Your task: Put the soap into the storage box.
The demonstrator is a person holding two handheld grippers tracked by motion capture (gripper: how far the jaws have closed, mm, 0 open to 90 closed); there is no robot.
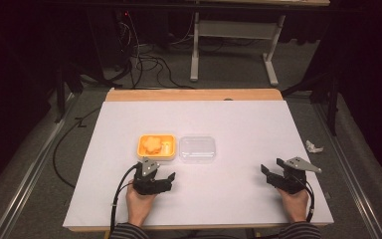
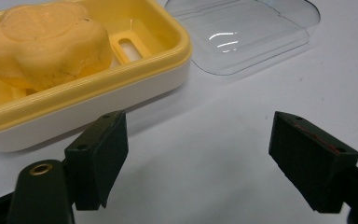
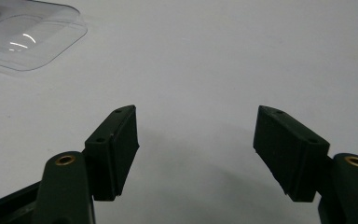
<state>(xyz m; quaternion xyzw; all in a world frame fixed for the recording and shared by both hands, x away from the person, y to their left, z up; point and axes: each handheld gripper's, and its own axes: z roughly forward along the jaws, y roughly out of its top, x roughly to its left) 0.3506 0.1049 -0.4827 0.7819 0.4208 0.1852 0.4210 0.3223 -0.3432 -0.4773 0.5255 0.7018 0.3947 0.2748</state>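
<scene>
A yellow soap dish point(image 1: 156, 147) sits near the middle of the white counter point(image 1: 238, 194), a little left of centre, with a flower-shaped orange soap bar point(image 2: 44, 42) lying in its left part. Just beside it on the right, touching or nearly so, lies a clear plastic lid point(image 1: 197, 148).

The lid looks thin, light and slightly flexible, and probably slick; it is best taken at a rim edge rather than across its flat top. The dish looks stiff and light, with a lip that offers a grip. The soap is likely firm but slippery.

The left gripper point(image 1: 160, 178) rests just near of the dish, its fingers point(image 2: 98, 156) spread wide and empty. The right gripper point(image 1: 271, 175) sits well to the right, its fingers point(image 3: 114, 151) likewise wide apart, holding nothing.
</scene>
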